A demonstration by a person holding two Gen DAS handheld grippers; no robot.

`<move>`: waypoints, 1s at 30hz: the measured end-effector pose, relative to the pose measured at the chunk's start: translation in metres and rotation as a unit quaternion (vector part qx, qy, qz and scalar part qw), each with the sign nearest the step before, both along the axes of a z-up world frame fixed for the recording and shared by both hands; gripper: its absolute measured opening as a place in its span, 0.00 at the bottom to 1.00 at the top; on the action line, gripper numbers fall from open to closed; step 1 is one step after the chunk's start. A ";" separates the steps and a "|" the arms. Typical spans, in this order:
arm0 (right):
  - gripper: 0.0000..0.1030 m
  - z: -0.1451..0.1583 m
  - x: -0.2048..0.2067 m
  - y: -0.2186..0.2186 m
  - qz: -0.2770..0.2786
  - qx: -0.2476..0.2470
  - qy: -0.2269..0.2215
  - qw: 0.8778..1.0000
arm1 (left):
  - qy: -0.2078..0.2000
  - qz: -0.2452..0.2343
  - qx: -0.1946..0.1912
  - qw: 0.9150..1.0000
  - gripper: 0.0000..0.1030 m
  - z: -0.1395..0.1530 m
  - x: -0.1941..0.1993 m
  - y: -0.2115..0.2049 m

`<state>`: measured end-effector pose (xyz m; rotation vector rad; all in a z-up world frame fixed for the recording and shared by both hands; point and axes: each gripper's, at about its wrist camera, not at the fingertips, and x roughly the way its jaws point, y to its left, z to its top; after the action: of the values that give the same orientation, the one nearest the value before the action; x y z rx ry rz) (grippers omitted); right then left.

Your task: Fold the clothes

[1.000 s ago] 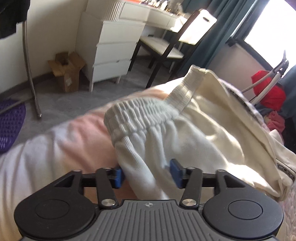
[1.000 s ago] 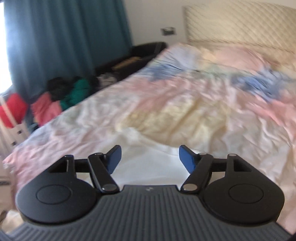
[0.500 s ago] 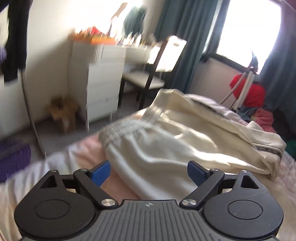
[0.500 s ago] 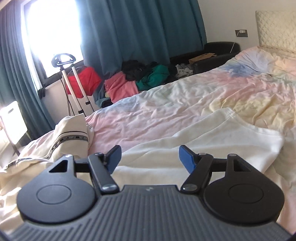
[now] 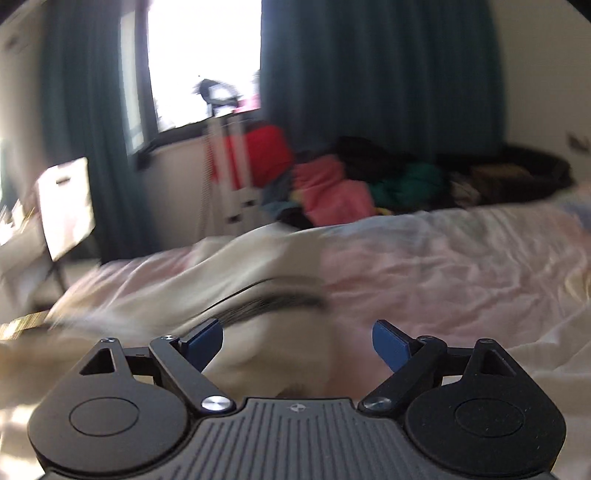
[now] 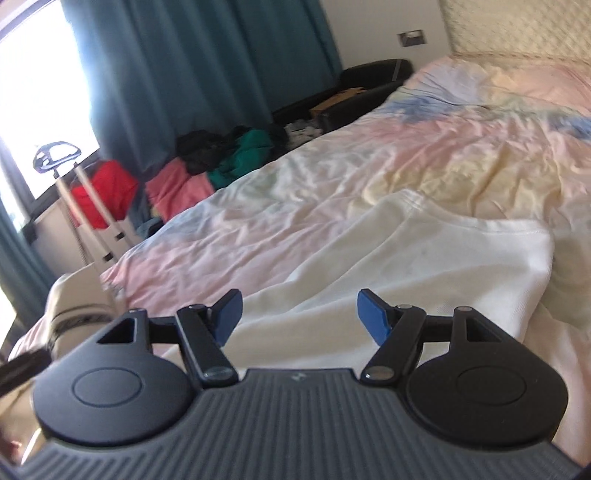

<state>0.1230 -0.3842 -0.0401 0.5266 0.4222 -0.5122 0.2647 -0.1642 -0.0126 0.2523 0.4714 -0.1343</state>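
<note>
Cotton-soft and limp, the white shirt [image 6: 424,266] lies flat on the pastel bedsheet [image 6: 332,192], directly ahead of the right gripper [image 6: 299,314], whose jaws are spread. It probably handles best pinched at a hem. Left gripper [image 5: 297,341], also spread, hovers over cream trousers [image 5: 221,273].

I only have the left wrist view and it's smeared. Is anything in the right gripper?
Observer: No. The right gripper is empty, its jaws apart above a flat white cotton garment.
Operator: Where does that garment lie?
Observer: On the pastel tie-dye bedsheet, short of the quilted cream headboard.
Operator: And the cream trousers I just had?
Observer: A cream fabric bundle with a dark patterned band sits left of the right gripper.
</note>
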 end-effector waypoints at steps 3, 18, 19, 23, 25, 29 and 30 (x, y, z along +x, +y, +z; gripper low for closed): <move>0.69 -0.012 0.010 -0.011 -0.019 0.006 0.006 1.000 | 0.007 -0.020 0.069 0.997 0.68 -0.024 0.053 -0.054; 0.71 -0.057 0.040 -0.047 -0.050 0.090 0.025 0.994 | 0.043 0.080 0.205 0.975 0.04 -0.107 0.190 -0.088; 0.70 -0.057 0.039 -0.048 -0.050 0.093 0.024 0.994 | 0.032 0.064 0.182 0.981 0.03 -0.093 0.182 -0.090; 0.69 -0.054 0.032 -0.052 -0.057 0.106 0.015 0.993 | -0.013 0.004 0.088 0.996 0.03 -0.035 0.149 -0.095; 0.70 -0.051 0.028 -0.054 -0.062 0.109 0.009 0.992 | -0.035 -0.027 0.040 0.998 0.03 -0.006 0.132 -0.097; 0.70 -0.043 0.021 -0.054 -0.071 0.091 -0.001 0.993 | -0.071 -0.106 -0.056 0.990 0.03 0.054 0.094 -0.108; 0.70 -0.041 0.019 -0.054 -0.073 0.086 -0.005 0.994 | -0.074 -0.135 -0.078 0.985 0.04 0.068 0.083 -0.114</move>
<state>0.1415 -0.4382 -0.0810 0.7296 0.4226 -0.6176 0.3475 -0.2781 0.0556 0.1694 0.2759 -0.4124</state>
